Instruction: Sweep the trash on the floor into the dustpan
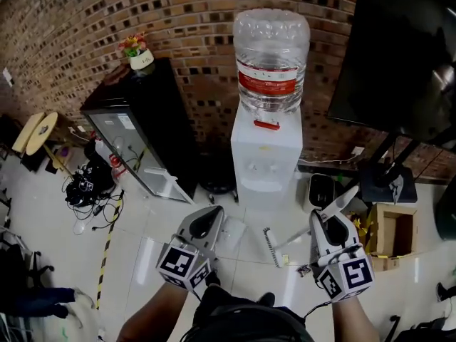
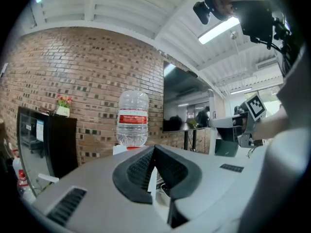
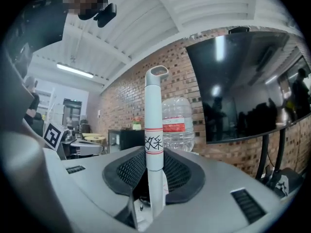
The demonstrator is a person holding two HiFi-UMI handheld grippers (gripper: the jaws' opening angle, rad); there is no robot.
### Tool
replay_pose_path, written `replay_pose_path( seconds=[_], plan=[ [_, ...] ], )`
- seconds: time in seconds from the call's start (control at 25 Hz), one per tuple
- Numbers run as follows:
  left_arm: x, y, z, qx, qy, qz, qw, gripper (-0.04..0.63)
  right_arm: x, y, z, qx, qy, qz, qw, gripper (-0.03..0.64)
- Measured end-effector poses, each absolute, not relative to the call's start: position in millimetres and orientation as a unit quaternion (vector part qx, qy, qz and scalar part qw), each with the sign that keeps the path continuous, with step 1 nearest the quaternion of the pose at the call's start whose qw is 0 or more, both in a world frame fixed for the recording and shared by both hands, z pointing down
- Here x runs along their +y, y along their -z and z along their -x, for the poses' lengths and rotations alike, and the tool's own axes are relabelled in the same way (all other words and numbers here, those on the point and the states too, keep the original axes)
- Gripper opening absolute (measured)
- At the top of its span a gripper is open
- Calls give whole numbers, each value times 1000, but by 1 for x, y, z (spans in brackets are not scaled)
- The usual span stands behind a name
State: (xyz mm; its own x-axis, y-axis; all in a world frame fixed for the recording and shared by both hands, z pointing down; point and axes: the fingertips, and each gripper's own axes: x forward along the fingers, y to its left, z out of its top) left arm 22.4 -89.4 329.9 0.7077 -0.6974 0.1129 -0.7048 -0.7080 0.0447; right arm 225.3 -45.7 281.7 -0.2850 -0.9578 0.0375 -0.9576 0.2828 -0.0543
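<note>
1. The white tiled floor (image 1: 142,219) fills the lower head view. A brick wall (image 1: 192,20) closes it at the back.
2. A dark screen (image 1: 399,55) on a stand hangs at the right. A black cabinet (image 1: 153,112) stands at the left.
3. Between them, a white water dispenser (image 1: 265,162) carries a clear bottle (image 1: 271,55) with a red label.
4. An open cardboard box (image 1: 394,235) sits on the floor at the right, under the screen.
5. I hold the right gripper (image 1: 329,219) low in front of the dispenser. In the right gripper view its jaws (image 3: 155,171) pinch the broom handle (image 3: 155,130). It is a white tube with a looped tip and a red-edged label with black marks, and it stands upright between the pads.
6. In the head view this handle runs down and to the left, to a narrow toothed head (image 1: 271,246) on the floor just in front of the dispenser.
7. I hold the left gripper (image 1: 211,217) beside it, near the dispenser's left foot. Its jaws (image 2: 154,152) are pressed together on a thin white edge, the dustpan (image 2: 151,181).
8. In the head view the dustpan (image 1: 232,232) shows as a pale flat panel just beyond the jaw tips.
9. Small scraps (image 1: 286,260) lie on the floor close to the toothed head.
</note>
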Motion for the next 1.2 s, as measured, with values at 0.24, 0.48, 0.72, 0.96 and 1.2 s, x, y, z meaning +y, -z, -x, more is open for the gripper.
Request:
replay_pose_path(
  seconds=[0.24,0.48,0.72,0.96,1.2],
  plan=[
    [-44,-292,-35,-382,-37,-923,20,12,8,-246,-255,799,19,601,8,107],
    [-25,-288,-19,-357,-33,-933,29,12,47,-239,-271,771,17,637,16,106],
    [-37,-277,13,-315,-33,-948,29,12,61,-221,-262,727,0,686,28,107],
    [-50,-274,54,-315,-33,-948,37,12,61,-215,-243,704,-9,709,40,107],
    [-48,-267,50,-301,-30,-953,34,12,62,-209,-228,713,-7,700,44,107]
  ],
)
